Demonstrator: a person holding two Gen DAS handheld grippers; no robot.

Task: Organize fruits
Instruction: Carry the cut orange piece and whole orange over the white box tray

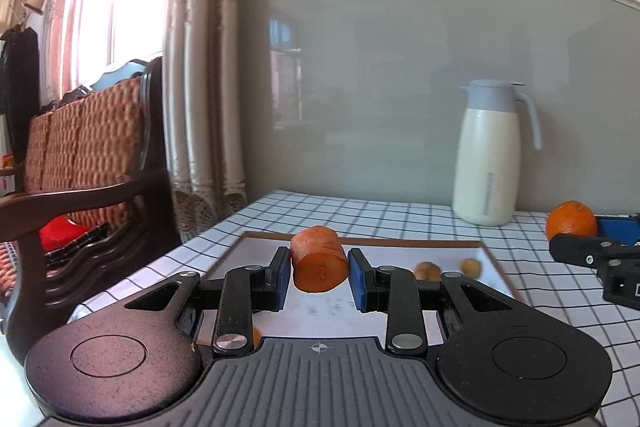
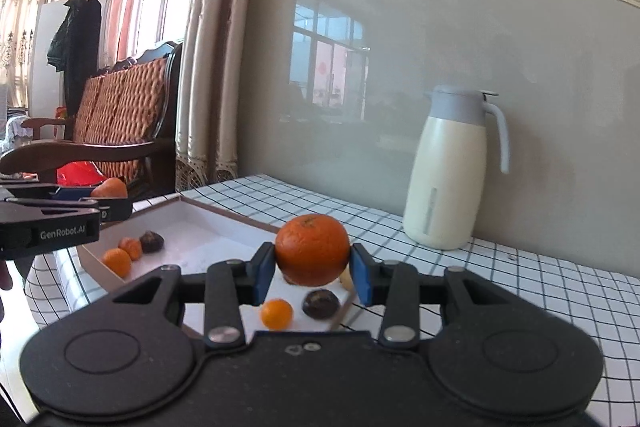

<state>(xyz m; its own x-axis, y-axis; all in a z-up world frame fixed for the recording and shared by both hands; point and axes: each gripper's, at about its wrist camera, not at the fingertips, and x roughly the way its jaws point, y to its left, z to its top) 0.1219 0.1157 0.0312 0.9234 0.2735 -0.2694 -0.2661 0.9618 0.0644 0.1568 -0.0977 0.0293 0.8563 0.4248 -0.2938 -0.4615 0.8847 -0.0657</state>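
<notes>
Fruits, two in transit: my left claw (image 1: 319, 277) is clamping a cut carrot piece (image 1: 319, 259) by its sides, flat cut face toward the camera; my right claw (image 2: 312, 271) is gripping a round orange (image 2: 312, 249) between its blue pads (image 2: 263, 273). Both are hanging above the shallow white tray (image 2: 208, 227) on the checked table (image 2: 500, 283), neither touching it.
Already lying in the tray: small oranges (image 2: 277, 313) and dark round fruits (image 2: 321, 303), grouped near the corners.
Handling note: I am judging the step as carrying to set down. I am keeping each grip firm and level, lowering onto a bare patch of tray beside matching fruit, clear of the rim, and releasing only once the piece is resting, since the orange is likely to roll.
Nearby, uninvolved: a cream jug (image 2: 450, 179) by the wall
</notes>
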